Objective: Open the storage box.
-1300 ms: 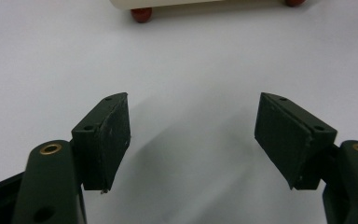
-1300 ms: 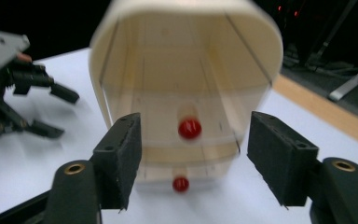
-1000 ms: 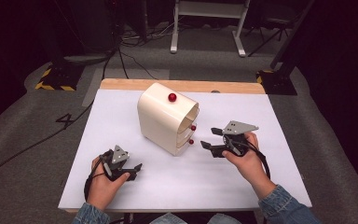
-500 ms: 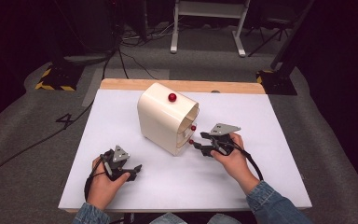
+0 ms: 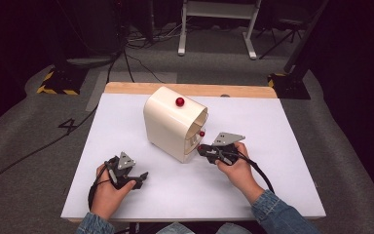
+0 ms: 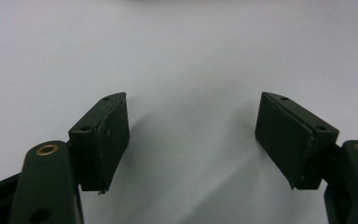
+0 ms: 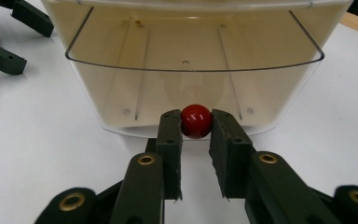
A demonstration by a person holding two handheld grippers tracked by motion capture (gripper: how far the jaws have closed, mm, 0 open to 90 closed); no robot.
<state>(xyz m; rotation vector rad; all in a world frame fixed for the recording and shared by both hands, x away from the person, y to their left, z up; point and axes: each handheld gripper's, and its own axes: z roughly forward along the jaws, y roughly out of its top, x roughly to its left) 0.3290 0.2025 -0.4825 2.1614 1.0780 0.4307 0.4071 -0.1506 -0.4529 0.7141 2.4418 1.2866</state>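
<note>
- two grippers in play: right gripper (image 7: 196, 135) has its jaws clenched on the red knob (image 7: 196, 120) of the bottom drawer (image 7: 193, 70); left gripper (image 6: 193, 140) is spread wide, holding nothing, near the table's (image 5: 282, 146) front-left corner.
- cream drawer unit (image 5: 168, 122) stands mid-table, toward the back edge.
- drawer looks partly out, i think.
- advice: pull straight along the runners, level, slow; unit may slide.
</note>
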